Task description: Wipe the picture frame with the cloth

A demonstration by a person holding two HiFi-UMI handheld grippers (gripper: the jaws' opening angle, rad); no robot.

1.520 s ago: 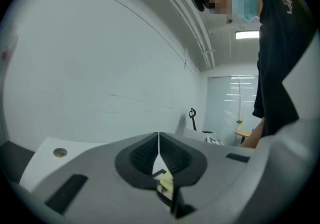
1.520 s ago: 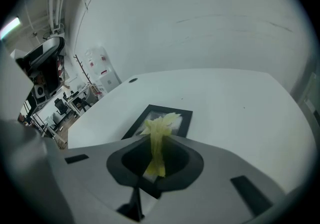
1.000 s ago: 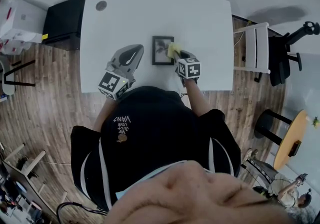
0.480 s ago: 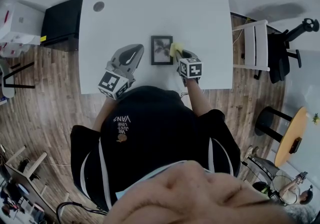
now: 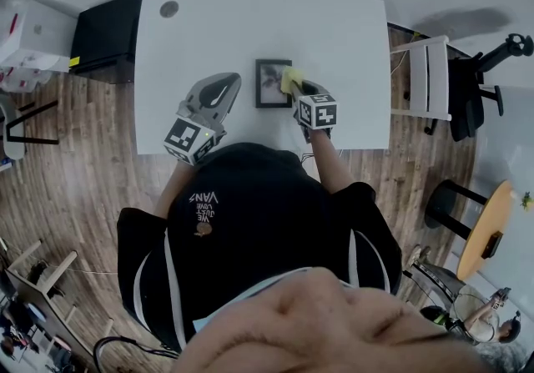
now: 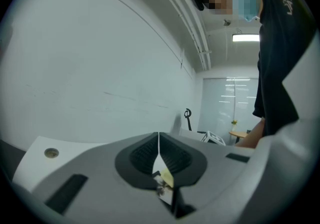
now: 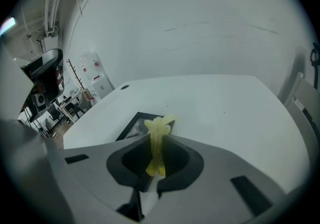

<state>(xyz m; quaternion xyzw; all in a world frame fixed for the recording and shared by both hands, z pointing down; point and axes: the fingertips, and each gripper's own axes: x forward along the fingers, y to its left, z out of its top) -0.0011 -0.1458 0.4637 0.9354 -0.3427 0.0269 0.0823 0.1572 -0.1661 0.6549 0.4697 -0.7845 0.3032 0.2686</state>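
One cloth (image 5: 289,79) pinched in the right gripper (image 5: 297,90) — over one picture frame (image 5: 268,84).

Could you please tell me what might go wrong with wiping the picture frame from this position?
1. The picture frame lies loose on the table. The left gripper is shut beside it and apparently not pressing on it, so a wipe may push the frame along.
2. The right gripper pinches the cloth into a narrow bunch with little sticking out, so the hard jaws might scrape the glass.
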